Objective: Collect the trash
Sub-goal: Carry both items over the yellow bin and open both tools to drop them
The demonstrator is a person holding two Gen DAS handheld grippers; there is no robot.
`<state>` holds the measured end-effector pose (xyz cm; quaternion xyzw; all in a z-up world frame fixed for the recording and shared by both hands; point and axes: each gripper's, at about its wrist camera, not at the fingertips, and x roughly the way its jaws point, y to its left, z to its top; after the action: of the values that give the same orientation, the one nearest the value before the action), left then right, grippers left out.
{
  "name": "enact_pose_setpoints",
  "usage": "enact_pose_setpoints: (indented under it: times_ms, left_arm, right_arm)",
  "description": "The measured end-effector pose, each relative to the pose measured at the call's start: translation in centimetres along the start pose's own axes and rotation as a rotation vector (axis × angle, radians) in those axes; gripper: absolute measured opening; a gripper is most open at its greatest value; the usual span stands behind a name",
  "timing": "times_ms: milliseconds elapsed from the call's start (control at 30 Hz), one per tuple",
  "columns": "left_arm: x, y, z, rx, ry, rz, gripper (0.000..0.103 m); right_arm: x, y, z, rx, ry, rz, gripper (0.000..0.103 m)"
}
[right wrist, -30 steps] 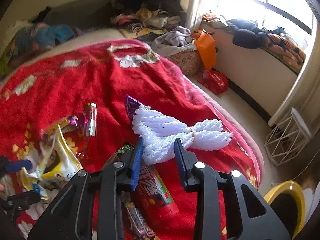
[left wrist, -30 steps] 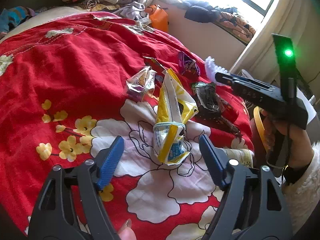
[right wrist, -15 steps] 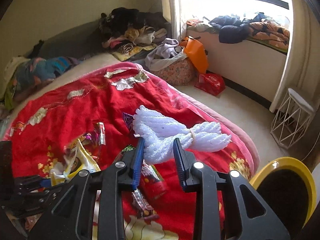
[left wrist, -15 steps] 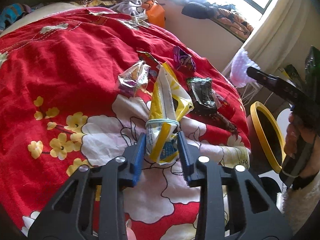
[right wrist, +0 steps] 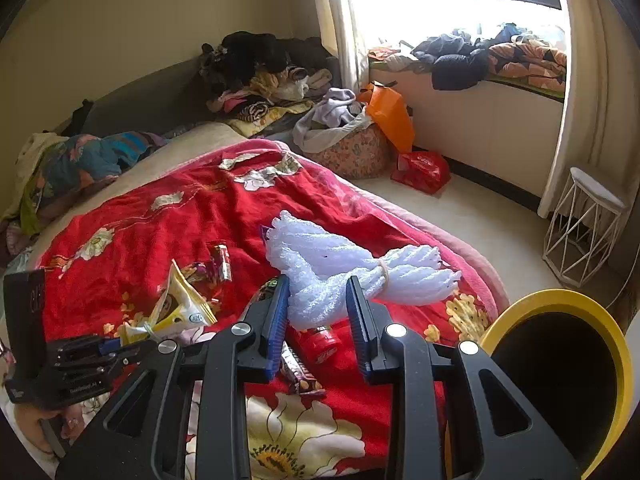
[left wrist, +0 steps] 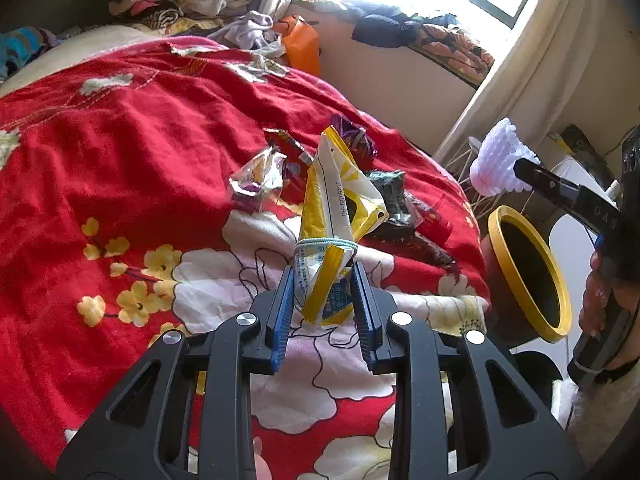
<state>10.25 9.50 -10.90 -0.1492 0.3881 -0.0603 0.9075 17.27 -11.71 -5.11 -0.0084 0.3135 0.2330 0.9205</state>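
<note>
On the red blanket [left wrist: 140, 152] we are closing the left gripper [left wrist: 323, 300] on the light, crinkly yellow packet [left wrist: 328, 240] below its band; the right gripper [right wrist: 318, 312] is pinching soft white foam netting [right wrist: 344, 272], probably squashy.

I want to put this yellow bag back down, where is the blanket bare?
Bare: the red blanket left of the silvery wrapper, out to the yellow flowers. Crowded: right of the yellow bag, dark wrappers run to the bed's edge.

Right tongs [right wrist: 318, 312] clamp white foam netting [right wrist: 352, 276] beside yellow-rimmed bin [right wrist: 608, 344]
</note>
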Motion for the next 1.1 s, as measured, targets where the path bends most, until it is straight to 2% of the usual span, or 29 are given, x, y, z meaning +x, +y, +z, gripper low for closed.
enact_pose_setpoints:
  times_ms: [400,533,1100]
  left_arm:
    - [-2.6,-1.9,1.3,0.044,-0.072,-0.015,0.022]
    - [-3.2,-2.7,1.7,0.057,-0.088,-0.023,0.022]
    - [-3.7,-6.6,2.2,0.133,-0.104,-0.063,0.022]
  right_arm:
    - [-2.6,0.5,-0.3,-0.008,-0.029,0.025,0.026]
    - [-3.1,0.7,-0.2,-0.001,-0.036,0.031,0.020]
    - [-5.7,-1.0,-0.6,0.043,-0.078,-0.002,0.019]
